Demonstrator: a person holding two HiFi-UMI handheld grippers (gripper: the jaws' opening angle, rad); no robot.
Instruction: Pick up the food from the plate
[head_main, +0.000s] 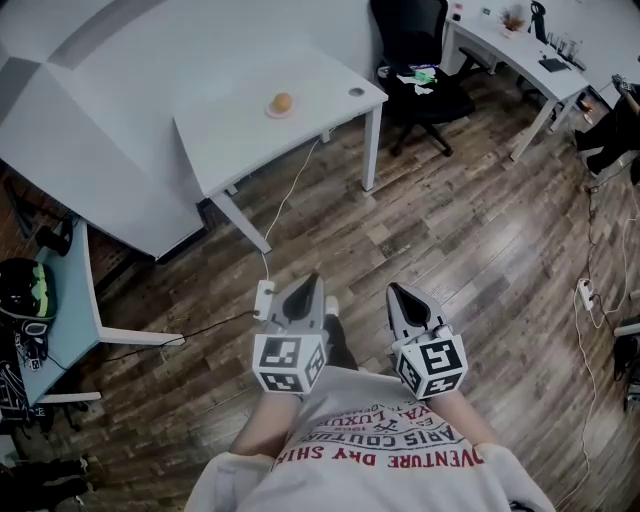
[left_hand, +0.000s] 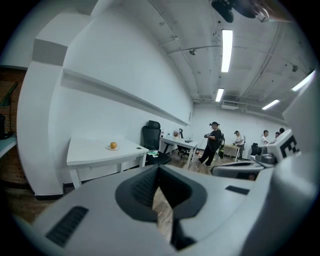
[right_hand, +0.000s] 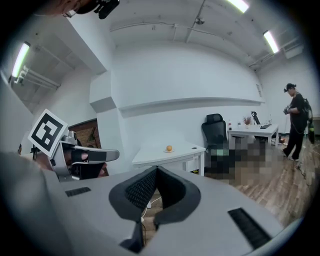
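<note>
The food (head_main: 282, 101), a small round orange-brown piece, sits on a little plate (head_main: 279, 112) on the white table (head_main: 240, 135) far ahead of me. It is also small and distant in the left gripper view, food (left_hand: 113, 145), and in the right gripper view, food (right_hand: 169, 148). My left gripper (head_main: 311, 280) and right gripper (head_main: 394, 290) are held side by side close to my body over the wood floor, well short of the table. Both point forward with jaws shut and nothing between them: left gripper (left_hand: 159, 168), right gripper (right_hand: 156, 168).
A black office chair (head_main: 422, 60) stands right of the table, with another white desk (head_main: 520, 48) behind it. A cable runs from the table to a power strip (head_main: 265, 298) on the floor. A teal side table (head_main: 72, 320) and helmet (head_main: 25, 290) are at left. People (left_hand: 215, 142) stand farther off.
</note>
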